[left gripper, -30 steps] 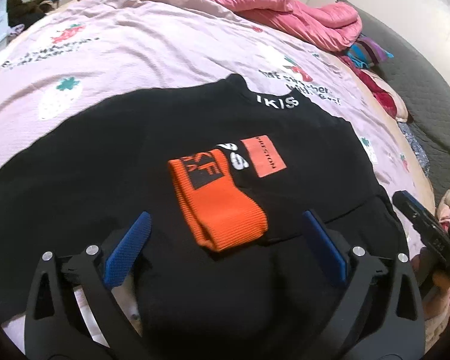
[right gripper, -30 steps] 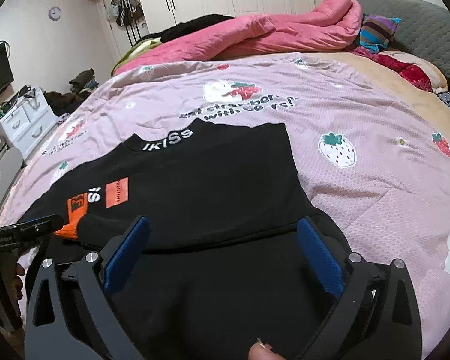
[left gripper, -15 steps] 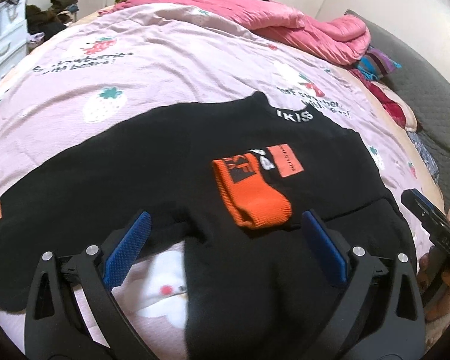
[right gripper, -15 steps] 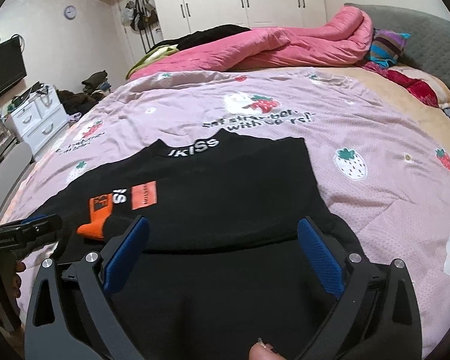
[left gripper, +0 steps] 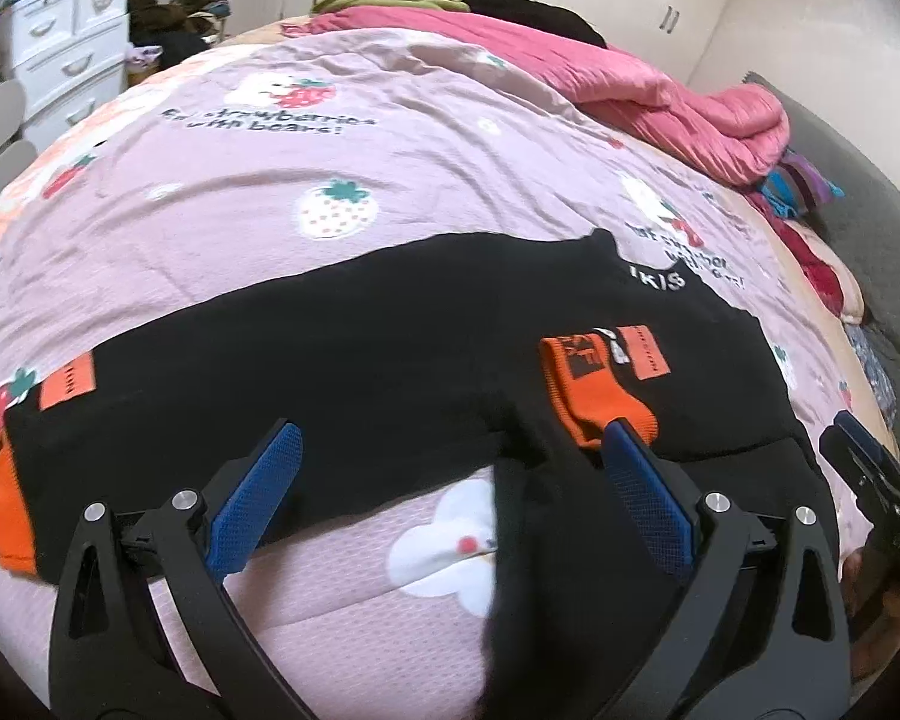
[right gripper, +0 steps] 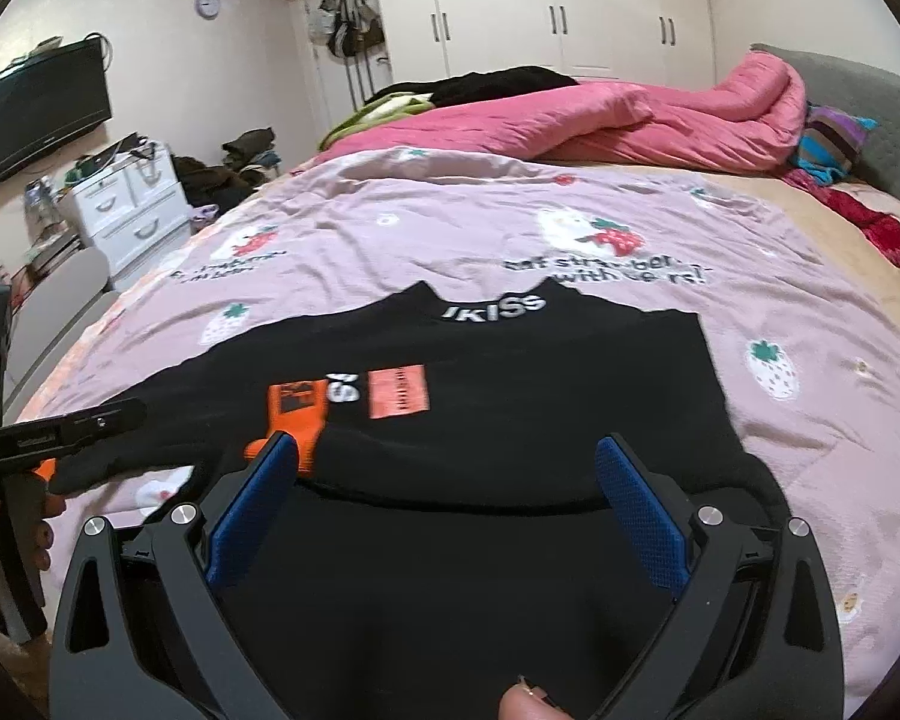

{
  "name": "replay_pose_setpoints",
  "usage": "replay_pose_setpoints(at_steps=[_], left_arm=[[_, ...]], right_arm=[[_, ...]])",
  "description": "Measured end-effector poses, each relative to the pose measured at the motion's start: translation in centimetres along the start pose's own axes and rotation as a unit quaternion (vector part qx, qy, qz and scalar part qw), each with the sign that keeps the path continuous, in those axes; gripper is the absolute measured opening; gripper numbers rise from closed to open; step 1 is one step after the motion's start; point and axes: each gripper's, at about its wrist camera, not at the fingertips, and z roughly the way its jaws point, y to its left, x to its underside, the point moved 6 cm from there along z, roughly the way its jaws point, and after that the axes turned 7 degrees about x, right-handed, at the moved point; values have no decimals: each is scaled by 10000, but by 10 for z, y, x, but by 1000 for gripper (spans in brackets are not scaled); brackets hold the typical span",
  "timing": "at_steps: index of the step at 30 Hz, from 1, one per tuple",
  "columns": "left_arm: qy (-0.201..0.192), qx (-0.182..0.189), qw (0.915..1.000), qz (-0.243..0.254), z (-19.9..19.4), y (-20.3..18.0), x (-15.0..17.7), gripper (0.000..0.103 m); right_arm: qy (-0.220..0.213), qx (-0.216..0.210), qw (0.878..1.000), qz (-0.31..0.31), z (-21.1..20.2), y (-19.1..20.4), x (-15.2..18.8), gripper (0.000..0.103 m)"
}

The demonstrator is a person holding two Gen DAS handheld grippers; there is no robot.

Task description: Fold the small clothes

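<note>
a black long-sleeved knit sweatshirt with orange ribbed cuffs and white collar lettering (left gripper: 426,360) lies spread on the bed with a pink strawberry-print quilted cover (left gripper: 342,138), collar toward the far side. one sleeve is already laid across the chest, its orange ribbed cuff (left gripper: 594,387) resting by an orange rectangular patch (left gripper: 645,351); the other sleeve stretches out flat to the left, ending in a second orange cuff (left gripper: 3,501) near the bed's edge. the left gripper (left gripper: 450,492) hovers over the lower part of the garment with its blue textured fingers (left gripper: 258,495) spread wide and holding nothing. the right gripper (right gripper: 450,504) hangs above the hem side, its fingers equally wide apart and empty. the step in hand looks like bringing in the outstretched sleeve: it is best pinched close to the cuff, where the rib is thicker and less slippery, then carried across in a low arc so the soft fabric does not drag the body out of line. the right gripper could press the chest to steady it. the cloth seems limp and matte, prone to wrinkling; the bed cover beneath is dimpled and yielding, so pinches should take the sleeve only.
</note>
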Motion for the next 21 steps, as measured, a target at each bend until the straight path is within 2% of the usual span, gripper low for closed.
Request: replay_pose_setpoints(at_steps=[9, 21], left_arm=[[-332, -140, 9986, -383, -32, 30, 1, 94], [-794, -939, 9889, -830, -74, 88, -1, 94]], right_arm=[[-6, -288, 9989, -360, 1, 45, -2, 99], [80, -782, 9938, -792, 7, 109, -1, 99]])
